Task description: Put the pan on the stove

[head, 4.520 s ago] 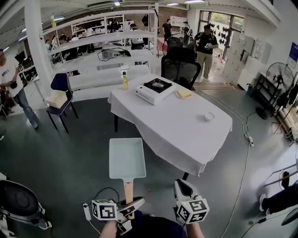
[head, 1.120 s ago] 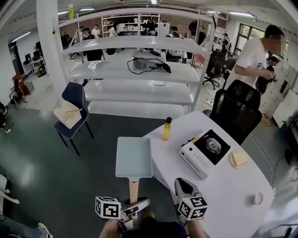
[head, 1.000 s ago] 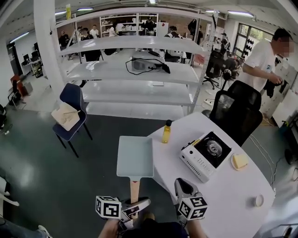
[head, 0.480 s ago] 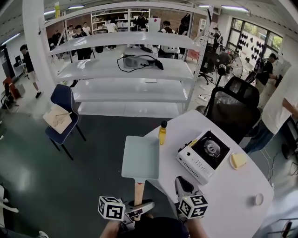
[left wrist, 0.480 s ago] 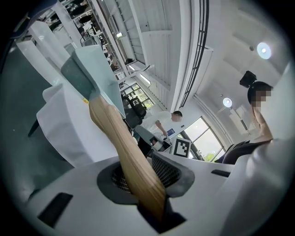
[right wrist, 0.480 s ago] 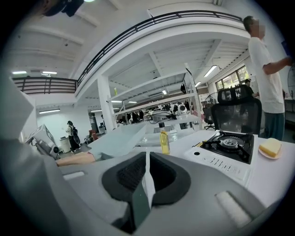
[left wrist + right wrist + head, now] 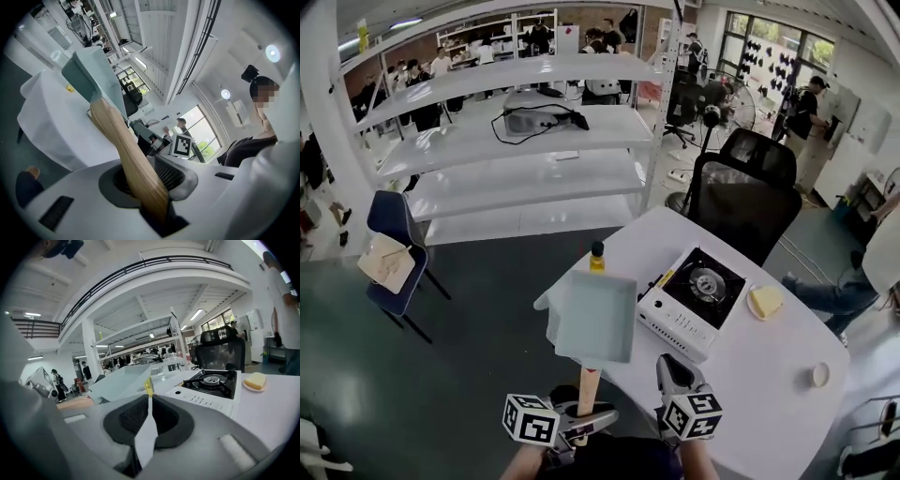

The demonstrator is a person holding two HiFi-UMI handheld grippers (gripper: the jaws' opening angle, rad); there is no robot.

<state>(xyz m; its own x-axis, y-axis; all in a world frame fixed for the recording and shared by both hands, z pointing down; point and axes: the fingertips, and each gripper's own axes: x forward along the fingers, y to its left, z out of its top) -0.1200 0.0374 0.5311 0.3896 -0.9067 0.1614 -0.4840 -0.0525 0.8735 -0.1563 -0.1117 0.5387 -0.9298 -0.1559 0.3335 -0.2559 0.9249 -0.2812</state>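
Note:
In the head view a pale blue rectangular pan (image 7: 595, 317) hangs over the near left corner of the white table (image 7: 769, 375), just left of the white portable stove (image 7: 692, 300). My left gripper (image 7: 586, 420) is shut on the pan's wooden handle (image 7: 587, 389). The left gripper view shows that handle (image 7: 126, 150) clamped between the jaws (image 7: 140, 180) and the pan (image 7: 93, 77) tilted beyond. My right gripper (image 7: 669, 367) hovers over the table's front edge, shut and holding nothing. In the right gripper view the right gripper (image 7: 147, 401) points at the pan (image 7: 119, 380) and the stove (image 7: 211, 383).
A yellow bottle (image 7: 596, 256) stands behind the pan. A yellow sponge on a plate (image 7: 766, 302) lies right of the stove, and a small cup (image 7: 818, 375) sits near the table's right edge. A black office chair (image 7: 741, 192) and white shelving (image 7: 516, 141) stand behind.
The pan and both grippers have moved right and forward: the pan hung over the floor left of the table and now overlaps the table's corner beside the stove. The left grip is unchanged.

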